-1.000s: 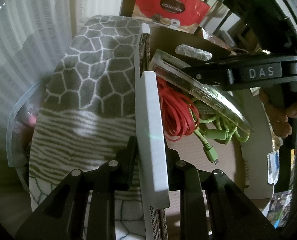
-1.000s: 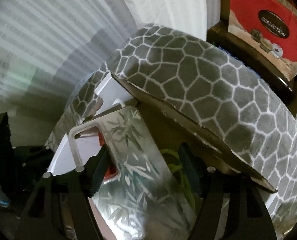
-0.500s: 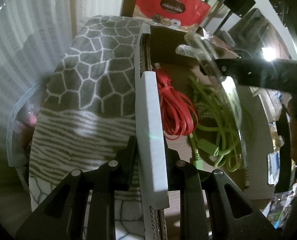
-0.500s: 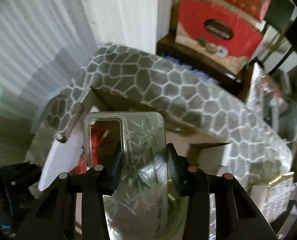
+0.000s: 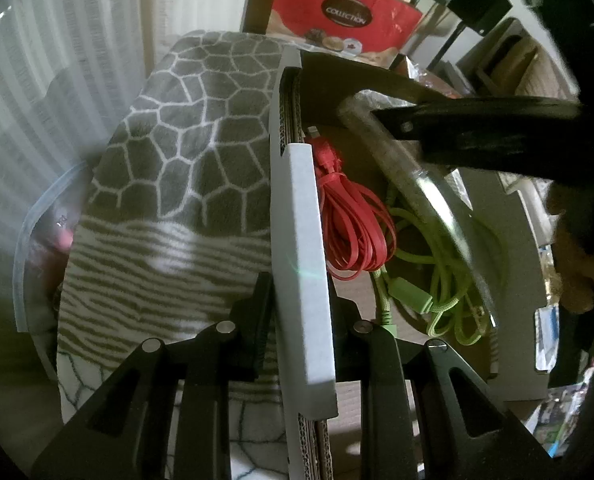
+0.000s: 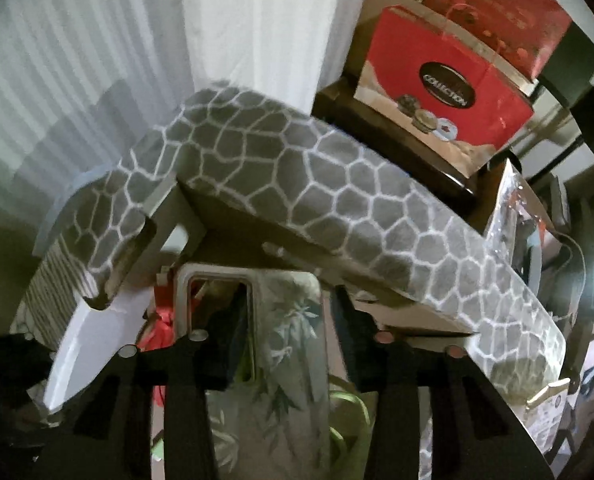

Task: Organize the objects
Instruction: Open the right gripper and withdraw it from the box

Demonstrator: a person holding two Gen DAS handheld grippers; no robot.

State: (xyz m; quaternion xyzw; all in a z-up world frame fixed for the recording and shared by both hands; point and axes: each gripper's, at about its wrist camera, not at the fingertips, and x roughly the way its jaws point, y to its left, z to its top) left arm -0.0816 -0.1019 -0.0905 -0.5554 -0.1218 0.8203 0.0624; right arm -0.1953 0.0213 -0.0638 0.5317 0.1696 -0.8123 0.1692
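Note:
My left gripper [image 5: 297, 312] is shut on the white flap [image 5: 301, 216] of an open cardboard box [image 5: 521, 248] and holds it upright. Inside the box lie a coiled red cable [image 5: 353, 220] and a green cable [image 5: 441, 280]. A clear phone case [image 5: 429, 196] with a bamboo print leans slanted over the green cable. My right gripper [image 6: 285, 336] hangs over the box, pointing steeply down. Its jaws are opening, and the phone case [image 6: 293, 384] stands between them with a small gap at its right edge.
A grey blanket [image 6: 337, 200] with a white honeycomb pattern drapes over the surface beside the box. A red gift bag [image 6: 445, 92] stands on a dark shelf behind. A white curtain [image 6: 77, 60] fills the left. A clear plastic bin edge [image 5: 25, 248] shows beneath the blanket.
The right gripper tipped the phone case from lying across the box to standing slanted inside it, rose a little, and its jaws widened off the case. The left gripper stayed put.

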